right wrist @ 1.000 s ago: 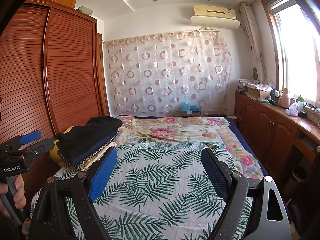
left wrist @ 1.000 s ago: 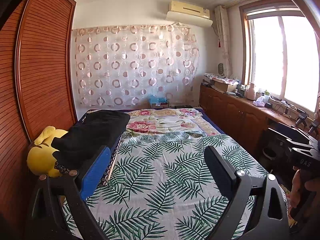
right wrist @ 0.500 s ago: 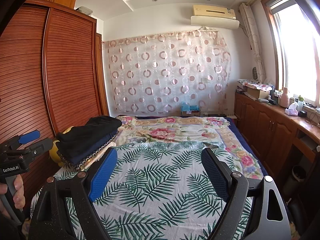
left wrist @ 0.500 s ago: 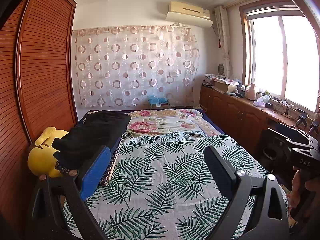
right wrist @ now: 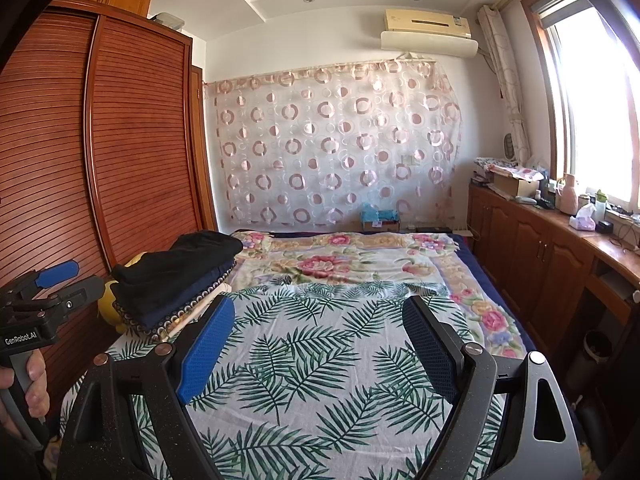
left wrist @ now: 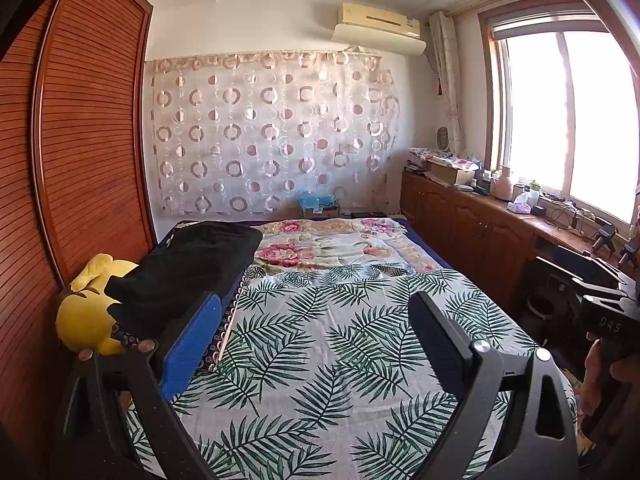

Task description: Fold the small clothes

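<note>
Small clothes (left wrist: 188, 268) lie as a dark folded stack at the bed's left side, against a yellow plush toy (left wrist: 86, 312) and close to the wooden wardrobe (left wrist: 88, 152). In the right wrist view the same stack (right wrist: 176, 280) shows several layers, black on top, a patterned edge below. No loose garment shows on the leaf-print sheet (left wrist: 320, 352), so what is to be folded is unclear.

The left tool (left wrist: 310, 344) hovers over the sheet with fingers spread wide and nothing between them. The right tool (right wrist: 316, 344) is likewise spread and empty.

Likely risks: a reach into the stack may drag several layers at once and topple it toward the wardrobe or the plush toy. A pinch may also catch the loose sheet and wrinkle it.

Open room is wide across the middle of the bed. The left edge is crowded by the stack and the wardrobe. On the right, a gap separates the bed from a cluttered cabinet (left wrist: 480, 232) under the window.
</note>
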